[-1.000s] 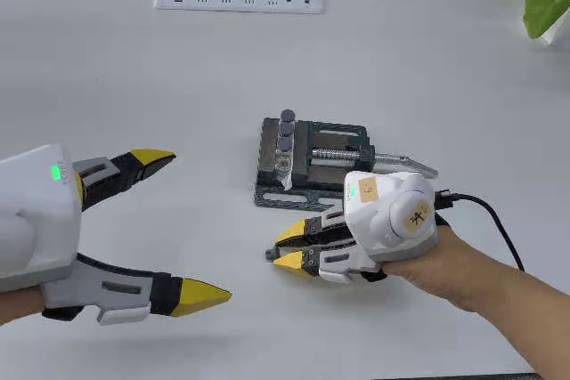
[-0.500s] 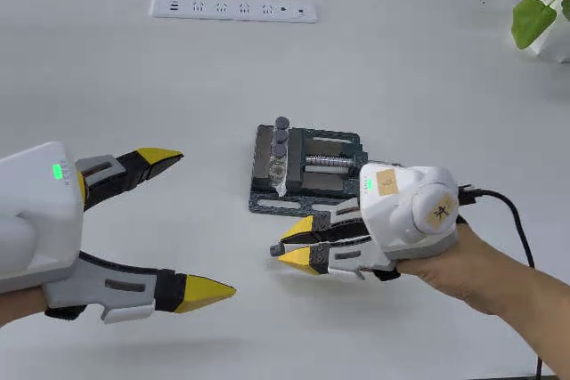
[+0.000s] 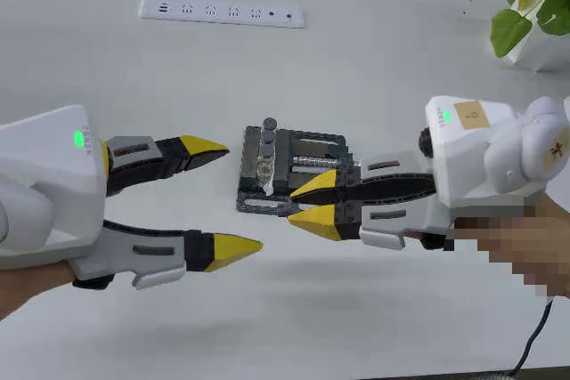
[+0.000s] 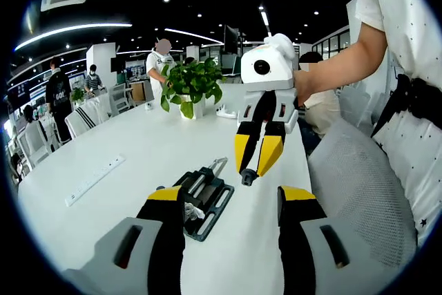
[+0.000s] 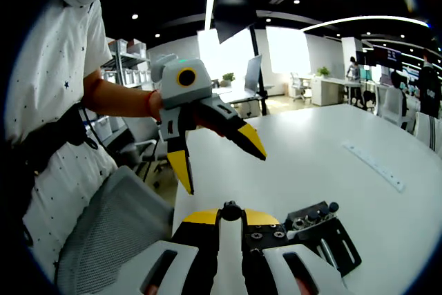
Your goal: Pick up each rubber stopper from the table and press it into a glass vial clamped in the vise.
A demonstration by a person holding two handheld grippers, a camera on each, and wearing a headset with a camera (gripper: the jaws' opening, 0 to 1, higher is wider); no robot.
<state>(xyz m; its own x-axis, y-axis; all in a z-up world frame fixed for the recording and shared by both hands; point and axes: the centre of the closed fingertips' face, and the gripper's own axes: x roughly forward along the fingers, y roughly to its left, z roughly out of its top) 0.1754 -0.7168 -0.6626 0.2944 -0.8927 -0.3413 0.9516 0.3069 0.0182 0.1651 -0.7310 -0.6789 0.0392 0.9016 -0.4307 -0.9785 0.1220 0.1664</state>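
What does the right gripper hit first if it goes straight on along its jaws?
The right gripper probably meets the left gripper, whose open jaws face it head-on. The vise lies lower, off its line; depth is unclear.

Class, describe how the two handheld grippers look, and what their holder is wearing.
Both the left gripper and right gripper have white housings with a green light, grey-black jaws and pointed yellow tips. The right one carries tan stickers and a black cable. The person wears a white, dotted short-sleeved shirt.
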